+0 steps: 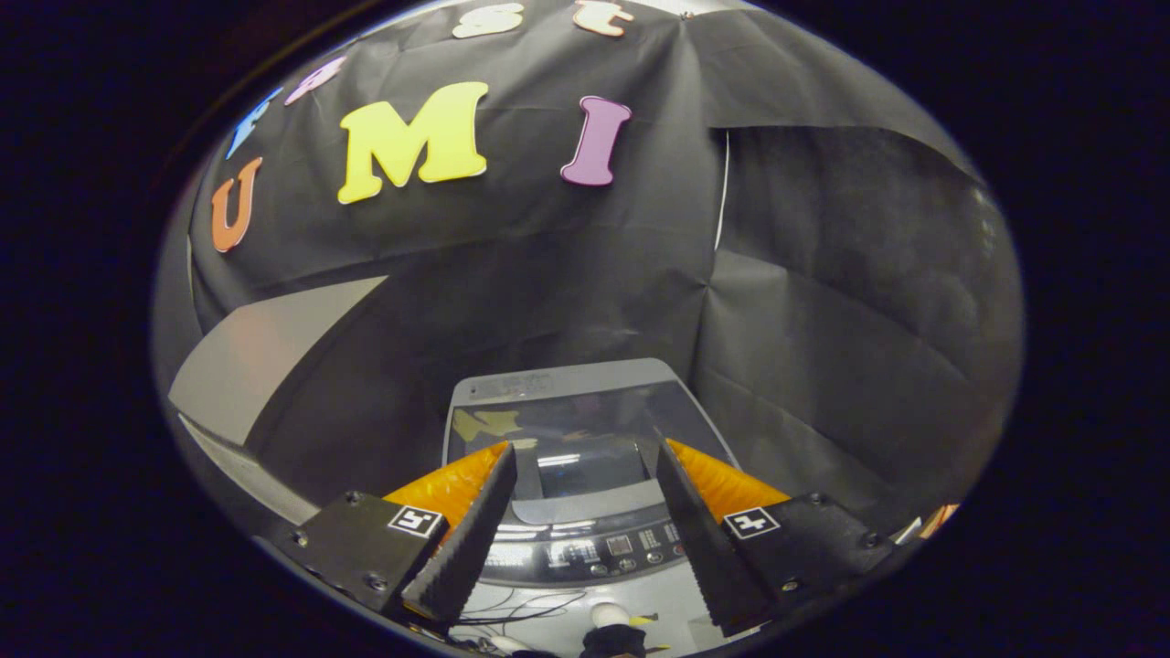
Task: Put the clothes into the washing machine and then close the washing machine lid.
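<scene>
Gripper spread wide, grasping nothing, so your approach stays free | beyond your fingertips: grey top-loading washing machine, its dark glass lid apparently down | clothes: not something you can confirm.

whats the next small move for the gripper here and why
Probably lower toward the washing machine. The gripper hangs above it with its jaws wide apart and nothing between them, and the glass lid looks closed, with the control panel nearest the fingers. No clothes can be made out, so opening the lid or finding the clothes comes first.
</scene>
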Tool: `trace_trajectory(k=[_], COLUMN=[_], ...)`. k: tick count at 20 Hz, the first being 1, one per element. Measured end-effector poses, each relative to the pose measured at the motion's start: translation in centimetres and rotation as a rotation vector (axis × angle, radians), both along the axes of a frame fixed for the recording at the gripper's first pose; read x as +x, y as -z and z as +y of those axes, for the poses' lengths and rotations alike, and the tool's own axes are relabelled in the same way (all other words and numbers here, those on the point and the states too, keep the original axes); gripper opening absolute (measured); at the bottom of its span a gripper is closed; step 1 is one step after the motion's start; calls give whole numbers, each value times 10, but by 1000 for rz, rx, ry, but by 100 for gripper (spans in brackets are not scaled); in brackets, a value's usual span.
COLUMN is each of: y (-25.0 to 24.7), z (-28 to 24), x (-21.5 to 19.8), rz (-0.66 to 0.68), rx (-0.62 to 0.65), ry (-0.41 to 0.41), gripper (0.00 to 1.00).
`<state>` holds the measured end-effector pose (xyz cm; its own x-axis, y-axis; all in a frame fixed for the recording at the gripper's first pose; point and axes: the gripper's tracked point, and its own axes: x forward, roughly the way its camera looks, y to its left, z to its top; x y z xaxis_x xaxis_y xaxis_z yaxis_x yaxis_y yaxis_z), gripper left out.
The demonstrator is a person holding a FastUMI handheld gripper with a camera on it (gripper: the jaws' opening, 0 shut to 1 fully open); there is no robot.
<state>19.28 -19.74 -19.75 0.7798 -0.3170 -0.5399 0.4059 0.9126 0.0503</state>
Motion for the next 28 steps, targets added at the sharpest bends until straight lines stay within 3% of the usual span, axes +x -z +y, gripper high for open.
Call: trace_trajectory(k=[6, 12, 15, 20, 24, 28], y=[-25, -76, -107, -111, -106, -114], z=[5, 19, 20, 20, 11, 3], x=[-44, -79, -125, -239, -313, -356], rz=[-41, -193, -275, -330, -332, -379], rx=[-20, -39, -71, -32, 2, -11], ry=[19, -80, -173, -402, -453, -478], gripper=[97, 97, 97, 100, 100, 100])
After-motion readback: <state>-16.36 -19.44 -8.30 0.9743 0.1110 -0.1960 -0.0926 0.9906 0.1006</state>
